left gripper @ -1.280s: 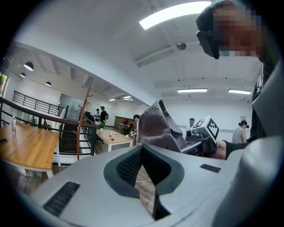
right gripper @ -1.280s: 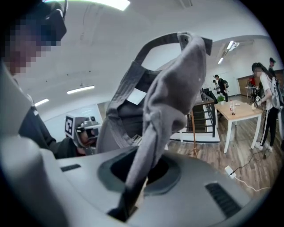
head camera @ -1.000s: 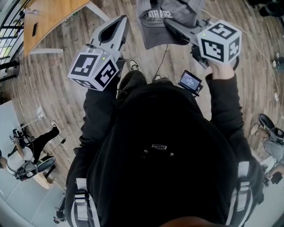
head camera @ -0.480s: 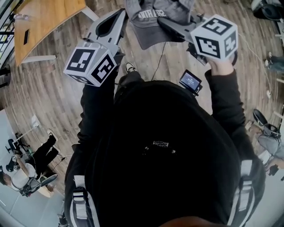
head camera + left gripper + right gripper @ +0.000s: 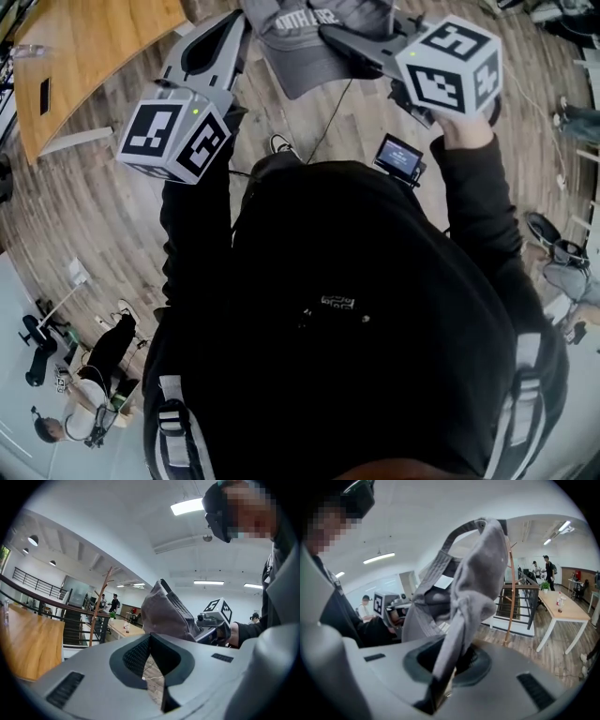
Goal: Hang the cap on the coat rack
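**Student:** Where is the cap?

**Instructor:** The grey cap is held up in front of the person, above the wood floor. In the right gripper view, its cloth rises out of the jaws, and the strap arches over the top.

**Student:** What holds it?

**Instructor:** The right gripper does. Its jaws are closed tight on a fold of the cap's cloth.

**Student:** And the left gripper?

**Instructor:** It is just beside the cap, on the cap's left in the head view. Its jaws meet at the tips with nothing between them, and the floor shows through the gap behind the tips.

**Student:** Where is the coat rack?

**Instructor:** It is a slim wooden pole with branches. It stands well apart from the cap, in front of a dark railing. A wooden table stands to its right in the right gripper view.
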{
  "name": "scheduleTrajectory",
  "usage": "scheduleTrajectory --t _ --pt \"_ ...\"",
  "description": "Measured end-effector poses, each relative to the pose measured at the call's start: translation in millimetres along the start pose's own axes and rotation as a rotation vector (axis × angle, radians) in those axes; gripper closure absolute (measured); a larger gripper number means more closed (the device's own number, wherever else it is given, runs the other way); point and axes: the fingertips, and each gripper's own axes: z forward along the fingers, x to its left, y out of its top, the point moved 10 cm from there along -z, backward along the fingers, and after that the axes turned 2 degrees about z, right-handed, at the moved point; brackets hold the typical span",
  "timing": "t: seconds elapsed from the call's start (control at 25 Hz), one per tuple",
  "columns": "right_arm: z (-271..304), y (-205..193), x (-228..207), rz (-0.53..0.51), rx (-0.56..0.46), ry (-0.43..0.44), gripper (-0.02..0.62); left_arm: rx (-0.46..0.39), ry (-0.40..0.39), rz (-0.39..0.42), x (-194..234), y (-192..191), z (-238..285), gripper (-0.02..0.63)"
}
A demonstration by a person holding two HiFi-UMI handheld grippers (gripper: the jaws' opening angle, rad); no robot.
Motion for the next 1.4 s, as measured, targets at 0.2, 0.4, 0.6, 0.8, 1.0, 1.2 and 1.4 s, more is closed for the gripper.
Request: scheduleTrajectory --t 0.2,0.4,0.6,0.8,1.0,1.2,1.4 --pt "49 24 -1 0.012 0.039 -0.021 0.563 0.01 -0.032 -0.039 54 -10 -6 0.597" --pt "127 98 -14 0.03 0.091 -0.015 0.563 -0.001 -0.021 -0.108 157 13 -3 0.597" --pt "137 99 -11 0.024 0.086 -0.017 0.563 -0.009 -0.016 -0.1 166 7 -8 0.597" --pt "151 120 -29 0.022 0.065 0.013 0.563 -0.01 0.009 -0.082 184 23 4 0.597" --pt "162 129 -83 0.054 0.019 0.097 0.563 0.007 0.055 -0.05 199 31 47 0.597" --pt "167 132 -117 0.091 -0.039 0.166 0.563 0.022 0.084 -0.009 203 41 72 0.598" --pt "173 133 -129 0.208 -0.067 0.269 0.564 0.053 0.097 -0.024 205 50 82 0.598"
